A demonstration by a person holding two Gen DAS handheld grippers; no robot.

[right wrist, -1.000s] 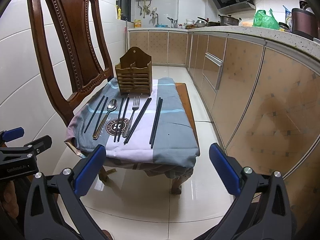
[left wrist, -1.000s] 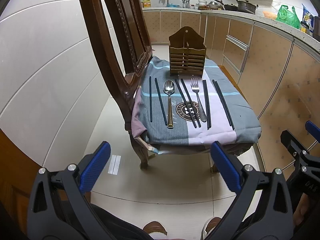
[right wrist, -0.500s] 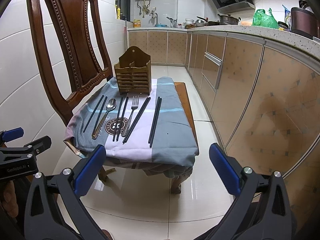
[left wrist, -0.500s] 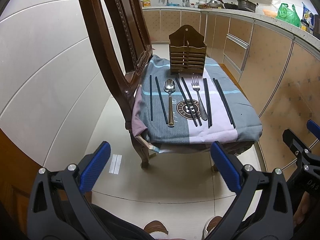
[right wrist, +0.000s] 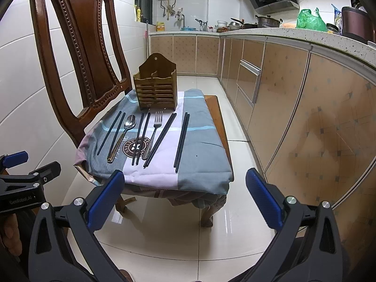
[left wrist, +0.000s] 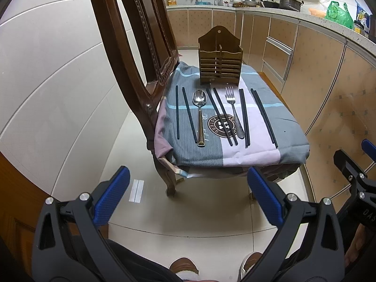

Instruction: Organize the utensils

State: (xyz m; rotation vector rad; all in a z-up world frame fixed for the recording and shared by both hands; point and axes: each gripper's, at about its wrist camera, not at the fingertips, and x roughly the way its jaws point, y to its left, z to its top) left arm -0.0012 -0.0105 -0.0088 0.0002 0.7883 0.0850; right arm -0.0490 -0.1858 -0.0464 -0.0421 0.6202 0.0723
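Note:
A brown wooden utensil holder (left wrist: 220, 57) (right wrist: 156, 84) stands at the far end of a cloth-covered low table (left wrist: 249, 155) (right wrist: 202, 164). In front of it lie a spoon (left wrist: 200, 115) (right wrist: 123, 135), a fork (left wrist: 233, 111) (right wrist: 154, 132) and several black chopsticks (left wrist: 263, 116) (right wrist: 181, 141) in a row. My left gripper (left wrist: 188, 198) is open and empty, short of the table's near edge. My right gripper (right wrist: 185, 198) is open and empty too, also short of the near edge.
A dark wooden chair (left wrist: 141, 47) (right wrist: 77, 54) stands against the table's left side by the tiled wall. Kitchen cabinets (left wrist: 329, 75) (right wrist: 293, 98) run along the right. Glossy floor tiles (left wrist: 188, 211) lie between me and the table.
Both grippers have moved slightly closer to the table; the utensils appear a little lower and nearer. Nothing on the table has moved.

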